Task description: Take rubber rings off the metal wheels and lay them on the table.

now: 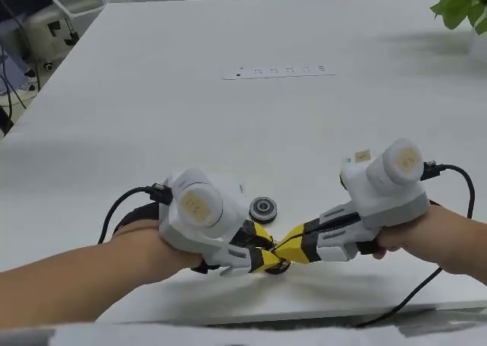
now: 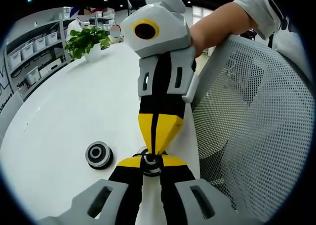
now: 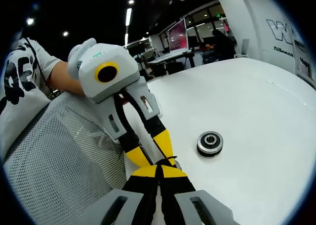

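Your left hand-held gripper point(image 1: 266, 261) clamps a metal wheel point(image 2: 151, 164) at the near edge of the worktop point(image 1: 228, 133); your right hand-held gripper point(image 1: 285, 248) meets it tip to tip, jaws pinched shut on that wheel's rubber ring point(image 3: 168, 159). A second wheel point(image 1: 263, 207) lies flat just beyond, untouched.

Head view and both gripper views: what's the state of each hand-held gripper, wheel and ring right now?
left hand-held gripper: shut on the held wheel.
right hand-held gripper: jaws shut, apparently pinching the rubber ring.
held wheel: clamped near the table edge.
rubber ring: thin black loop at the right tip, not yet laid down.
loose wheel: flat on the table, dark ring still on, untouched.
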A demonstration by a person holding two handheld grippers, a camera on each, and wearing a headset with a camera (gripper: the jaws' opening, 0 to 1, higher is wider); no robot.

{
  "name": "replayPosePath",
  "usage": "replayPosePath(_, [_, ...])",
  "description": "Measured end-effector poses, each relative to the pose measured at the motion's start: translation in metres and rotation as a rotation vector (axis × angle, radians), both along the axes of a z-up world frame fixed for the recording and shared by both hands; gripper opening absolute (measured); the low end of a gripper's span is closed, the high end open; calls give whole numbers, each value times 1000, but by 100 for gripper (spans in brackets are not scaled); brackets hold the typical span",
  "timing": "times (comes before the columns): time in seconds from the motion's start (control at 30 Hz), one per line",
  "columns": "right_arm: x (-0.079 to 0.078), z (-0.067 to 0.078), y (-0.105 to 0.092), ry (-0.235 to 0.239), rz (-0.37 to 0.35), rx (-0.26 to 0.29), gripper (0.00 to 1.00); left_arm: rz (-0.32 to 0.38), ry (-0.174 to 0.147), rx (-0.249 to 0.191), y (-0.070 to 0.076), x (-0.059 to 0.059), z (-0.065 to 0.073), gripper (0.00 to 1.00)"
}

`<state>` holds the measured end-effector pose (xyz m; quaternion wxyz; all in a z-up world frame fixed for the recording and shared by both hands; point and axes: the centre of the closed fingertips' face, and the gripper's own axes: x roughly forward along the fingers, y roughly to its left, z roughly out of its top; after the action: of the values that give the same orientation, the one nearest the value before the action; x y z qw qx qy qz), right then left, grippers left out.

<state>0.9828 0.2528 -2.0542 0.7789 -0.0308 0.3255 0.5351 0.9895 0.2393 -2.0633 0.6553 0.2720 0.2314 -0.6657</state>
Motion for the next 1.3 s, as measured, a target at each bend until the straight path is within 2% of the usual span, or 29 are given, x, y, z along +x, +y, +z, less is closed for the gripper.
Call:
replayPosePath(0.23, [2,-5,-7,-3,-5,-24,0,11,2,-6,-1,1,0,8])
replayPosePath(0.3, [3,-4,-8,2,-13,-20,0,8,-1,-6,-1,1,0,8])
replayPosePath(0.47, [3,-3,-9,5,-18,-15,0,19,19,-1,-1,2,1,8])
replayPosePath(0.53, [3,-2,-9,7,-20,-12,0,14,15,7,0,1,1,8])
replayPosePath(0.6, [4,0,-9,3,-23,-8,0,15,15,17,1,1,1,13])
replayPosePath(0.7, [5,1,-8,5,-27,1,0,15,27,22,4,1,3,13])
replayPosePath(0.8, [5,3,-8,4,-26,5,0,1,42,25,8,-4,7,15])
replayPosePath(0.93, [5,6,-7,5,-29,21,0,-8,42,27,14,-7,14,21])
replayPosePath(1.03, [5,9,-5,3,-28,30,0,9,52,0,17,-7,24,23])
replayPosePath(1.3, [6,13,-5,-6,-29,39,0,52,42,-42,29,-4,41,30])
